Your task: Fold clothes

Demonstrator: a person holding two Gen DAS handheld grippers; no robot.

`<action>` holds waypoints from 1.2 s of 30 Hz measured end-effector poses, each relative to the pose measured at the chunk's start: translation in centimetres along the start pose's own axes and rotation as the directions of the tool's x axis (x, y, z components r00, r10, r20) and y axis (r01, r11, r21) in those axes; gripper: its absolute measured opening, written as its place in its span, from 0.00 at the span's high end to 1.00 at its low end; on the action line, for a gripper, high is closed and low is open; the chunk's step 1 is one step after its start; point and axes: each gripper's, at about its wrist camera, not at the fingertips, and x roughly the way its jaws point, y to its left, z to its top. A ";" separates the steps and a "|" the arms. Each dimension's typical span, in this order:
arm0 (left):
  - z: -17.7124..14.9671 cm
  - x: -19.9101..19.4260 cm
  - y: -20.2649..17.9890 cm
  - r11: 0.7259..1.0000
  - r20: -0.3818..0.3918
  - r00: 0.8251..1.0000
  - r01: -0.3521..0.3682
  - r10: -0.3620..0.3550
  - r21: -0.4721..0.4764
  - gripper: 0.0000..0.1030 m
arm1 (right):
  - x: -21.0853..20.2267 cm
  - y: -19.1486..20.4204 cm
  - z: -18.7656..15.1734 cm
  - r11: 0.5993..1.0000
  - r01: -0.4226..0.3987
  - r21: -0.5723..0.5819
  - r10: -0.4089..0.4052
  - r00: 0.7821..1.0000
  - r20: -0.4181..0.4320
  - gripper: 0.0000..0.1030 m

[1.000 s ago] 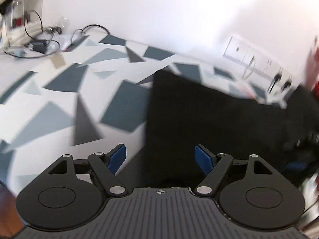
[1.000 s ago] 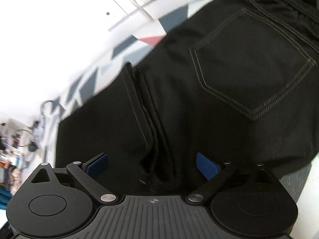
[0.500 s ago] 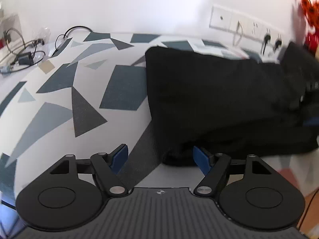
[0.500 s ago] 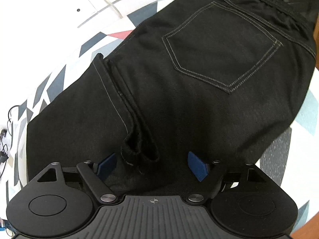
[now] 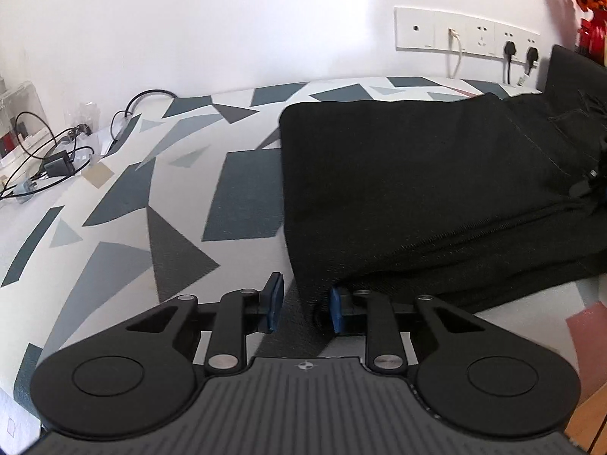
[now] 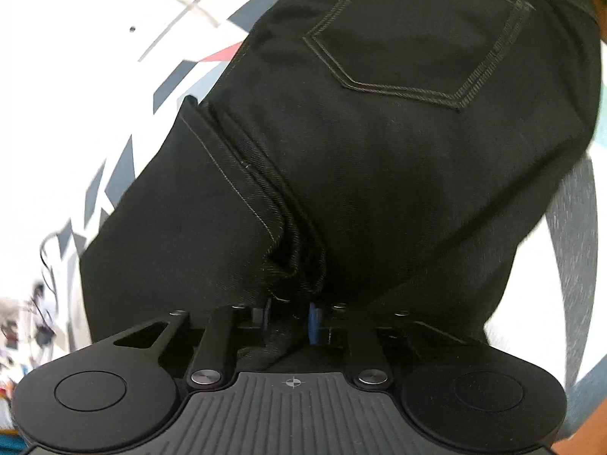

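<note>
The right gripper point(image 6: 290, 316) has just been closing and now pinches the bunched seam edge of the black jeans point(image 6: 379, 159). The left gripper point(image 5: 302, 309) has also been narrowing; its jaws stand slightly apart at the jeans' near corner, whether gripping I cannot tell. The folded jeans lie flat on the geometric-patterned tablecloth point(image 5: 151, 227), long axis running toward the wall sockets point(image 5: 466, 34)
</note>
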 end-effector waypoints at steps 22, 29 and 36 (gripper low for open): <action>3.1 -2.3 10.3 0.914 0.087 0.934 0.356 -0.346 -0.196 0.41 | -0.1 1.8 -6.2 0.998 -0.039 0.056 0.034 0.996 0.088 0.86; 6.2 0.7 6.5 0.940 0.018 0.946 0.323 -0.323 -0.109 0.19 | -0.2 3.8 -7.0 0.998 0.063 0.015 -0.065 0.983 0.171 0.68; 7.9 2.9 0.9 0.942 -0.054 0.941 0.334 -0.335 -0.023 0.07 | -7.5 1.5 -6.8 0.990 0.141 0.030 -0.140 0.887 0.439 0.02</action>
